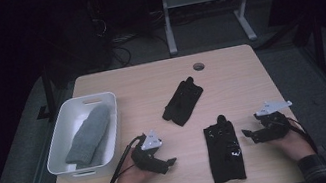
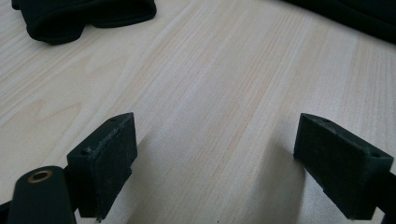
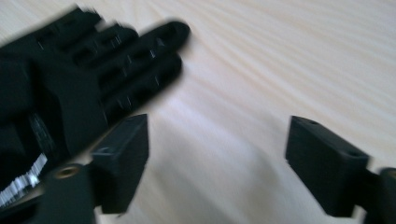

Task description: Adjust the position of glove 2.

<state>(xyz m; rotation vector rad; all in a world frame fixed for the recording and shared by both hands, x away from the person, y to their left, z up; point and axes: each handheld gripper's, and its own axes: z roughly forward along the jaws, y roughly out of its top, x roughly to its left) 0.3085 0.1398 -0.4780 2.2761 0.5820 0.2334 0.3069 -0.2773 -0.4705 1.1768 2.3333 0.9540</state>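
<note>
One light wooden table (image 1: 230,79) carries one white bin (image 1: 64,134), three gloves and two grippers. The bin sits at the table's 9 o'clock edge and holds a single grey knitted mitten (image 1: 88,136) lying lengthwise inside it. Of the two black gloves, the larger-looking one (image 1: 224,150) lies flat toward 5 o'clock with its fingers pointing away from the person, and the other black glove (image 1: 182,101) lies near the centre, tilted toward 1 o'clock. The left gripper (image 1: 169,162), held in a hand (image 1: 130,178) at 7 o'clock, has its jaws spread wide over bare wood, holding nothing, well apart from the nearer black glove at its 3 o'clock. The right gripper (image 1: 246,133) is likewise wide open and empty, just beside that glove, which lies at its 9 o'clock.
</note>
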